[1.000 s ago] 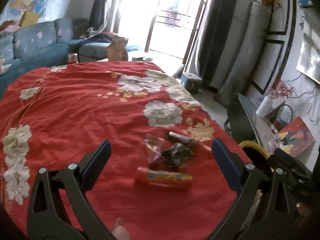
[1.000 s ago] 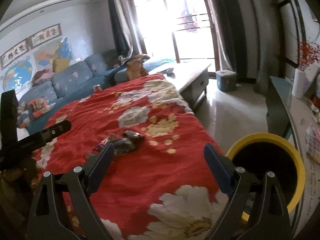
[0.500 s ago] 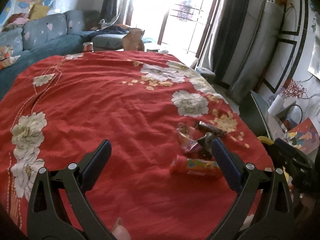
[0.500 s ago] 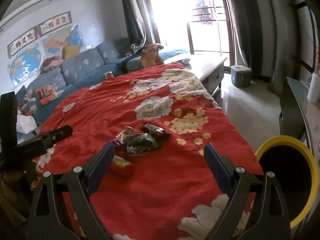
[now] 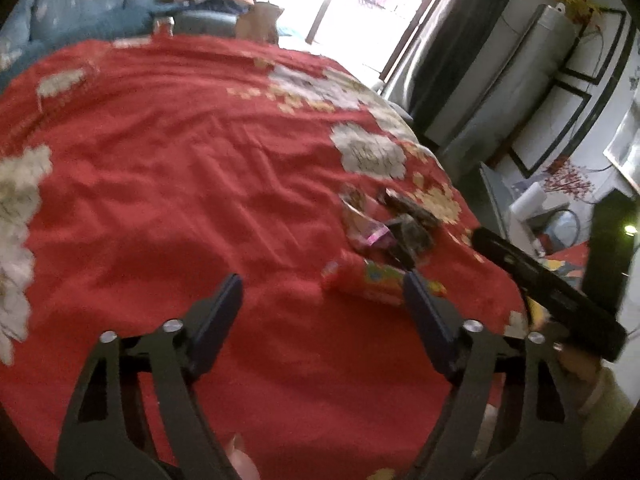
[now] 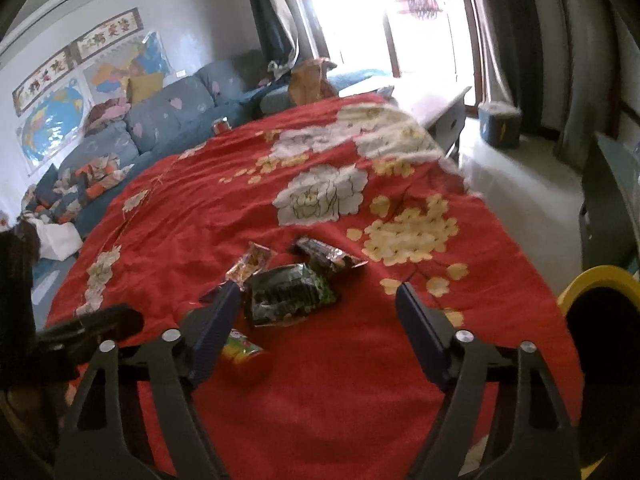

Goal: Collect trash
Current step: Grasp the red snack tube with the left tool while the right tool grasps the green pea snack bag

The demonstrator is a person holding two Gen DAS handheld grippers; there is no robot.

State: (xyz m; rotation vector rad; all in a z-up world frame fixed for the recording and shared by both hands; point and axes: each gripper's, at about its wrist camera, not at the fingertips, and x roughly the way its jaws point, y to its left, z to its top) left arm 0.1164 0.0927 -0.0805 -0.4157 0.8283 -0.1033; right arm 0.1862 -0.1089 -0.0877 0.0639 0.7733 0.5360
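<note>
Hovering over red floral cloth [image 6: 192, 208], left gripper [image 5: 320, 304] & right gripper [image 6: 318, 308] are both closing w/ nothing between pads. Just beyond: red tube [image 6: 244, 354], then green wrapper [image 6: 288, 292], yellow wrapper [image 6: 250, 262], dark wrapper [image 6: 326, 254] clustered. Yellow-rimmed bin [image 6: 600, 280] sitting at right.

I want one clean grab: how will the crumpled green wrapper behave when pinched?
The green wrapper looks creased and shiny, so probably floppy, light and a bit slippery. It lies against other wrappers, so a pinch may drag those along the red cloth.
</note>
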